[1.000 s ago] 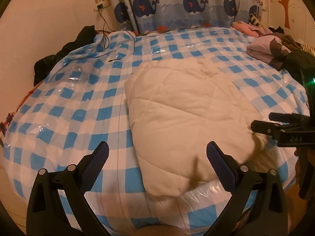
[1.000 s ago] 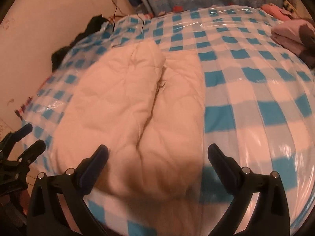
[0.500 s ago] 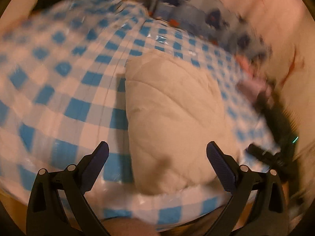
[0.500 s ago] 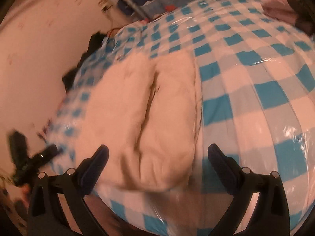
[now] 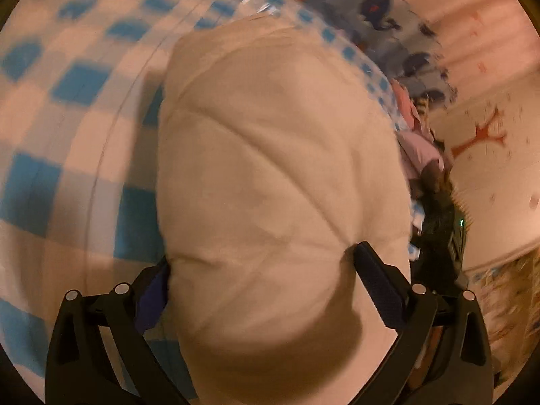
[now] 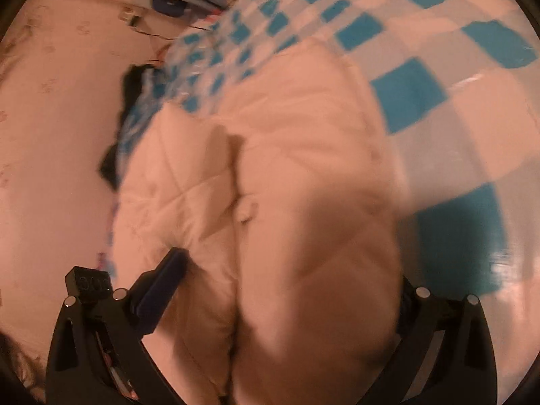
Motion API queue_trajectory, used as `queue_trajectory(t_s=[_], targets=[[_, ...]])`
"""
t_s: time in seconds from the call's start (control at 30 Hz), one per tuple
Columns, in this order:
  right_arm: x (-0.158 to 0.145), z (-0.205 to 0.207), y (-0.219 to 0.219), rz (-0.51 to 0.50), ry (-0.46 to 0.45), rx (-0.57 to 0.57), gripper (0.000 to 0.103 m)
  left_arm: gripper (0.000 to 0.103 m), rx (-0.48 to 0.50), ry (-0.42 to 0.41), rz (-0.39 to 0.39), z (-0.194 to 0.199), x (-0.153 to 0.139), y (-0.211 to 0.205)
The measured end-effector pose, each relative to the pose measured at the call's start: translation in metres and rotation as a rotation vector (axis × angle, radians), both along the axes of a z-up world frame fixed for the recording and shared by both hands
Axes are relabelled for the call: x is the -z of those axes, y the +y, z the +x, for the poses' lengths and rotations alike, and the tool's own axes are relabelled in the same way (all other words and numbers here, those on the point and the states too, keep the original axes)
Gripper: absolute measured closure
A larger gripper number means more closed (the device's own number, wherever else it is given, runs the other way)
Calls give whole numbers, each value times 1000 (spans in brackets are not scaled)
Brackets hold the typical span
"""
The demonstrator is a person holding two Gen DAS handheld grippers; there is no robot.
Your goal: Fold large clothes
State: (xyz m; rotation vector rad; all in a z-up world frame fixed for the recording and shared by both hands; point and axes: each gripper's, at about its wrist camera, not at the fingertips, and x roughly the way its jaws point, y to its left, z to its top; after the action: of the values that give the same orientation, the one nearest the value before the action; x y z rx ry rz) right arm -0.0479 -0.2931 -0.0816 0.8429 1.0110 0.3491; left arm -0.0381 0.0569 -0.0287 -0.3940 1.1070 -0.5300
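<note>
A blue and white checked bed cover (image 5: 77, 81) under clear plastic, a whale-print curtain (image 5: 381, 10) (blurred), a tree sticker (image 5: 479, 135) on the wall.

Motion blur smears the checked bed cover (image 5: 77, 81) and the whale curtain (image 5: 388, 33). The cream quilted garment (image 6: 303, 202) runs off the lower edge in both views and hides the right gripper's (image 6: 287, 290) right fingertip. The clothes pile (image 5: 422, 148) is indistinct.

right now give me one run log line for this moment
step: fold grab | left tongs: open, straddling cream quilted garment | right tongs: open, straddling same | surface: blue checked bed cover
</note>
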Motion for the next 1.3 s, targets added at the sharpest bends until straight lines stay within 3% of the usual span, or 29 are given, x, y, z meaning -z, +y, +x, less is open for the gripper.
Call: queue_trajectory(t_s=[0.1,0.23,0.3,0.37,0.43,0.5,0.53,0.6,0.7,0.77,0.8,0.87,0.93,1.03,1.13,1.2,1.3], targets=[[-17,8,25,43,-90,-93,5,20,15,-159,157,-24,-42,-10],[-27,15,72,60,-150,-217,5,21,-25,-262,296,-43,-78,8],[-18,16,93,-23,-124,-260,5,20,-26,-230,376,-37,-69,12],[-4,14,102,-130,-91,-269,5,17,-26,-144,435,-24,-41,15],[-5,9,100,-173,-70,-252,5,13,-59,-102,401,-18,-19,29],[-23,0,100,-275,-93,-222,5,13,-84,-102,367,-21,-19,33],[-42,-7,100,-356,-134,-194,6,13,-91,-113,374,-23,-20,32],[-74,-17,99,-389,-232,-142,5,11,-97,-124,381,-26,-17,34],[-102,-20,116,-441,-333,-165,5,9,-112,-122,373,-26,-14,37],[-80,-6,149,-594,-233,-247,6,9,-123,-124,374,-29,-15,47],[-55,0,163,-682,-176,-301,5,9,-135,-118,385,-31,-16,49],[-34,-3,150,-581,-162,-283,5,9,-152,-121,431,-41,-25,51],[-44,-11,135,-551,-110,-233,6,9,-185,-163,465,-58,-41,54],[-80,-48,135,-567,-227,-241,6,9,-234,-221,519,-88,-64,53],[-102,-93,134,-538,-341,-177,6,9,-270,-263,530,-120,-79,46],[-96,-125,133,-493,-415,-177,6,9,-301,-286,518,-138,-84,39],[-83,-146,129,-475,-456,-159,6,9,-329,-326,507,-165,-88,25]])
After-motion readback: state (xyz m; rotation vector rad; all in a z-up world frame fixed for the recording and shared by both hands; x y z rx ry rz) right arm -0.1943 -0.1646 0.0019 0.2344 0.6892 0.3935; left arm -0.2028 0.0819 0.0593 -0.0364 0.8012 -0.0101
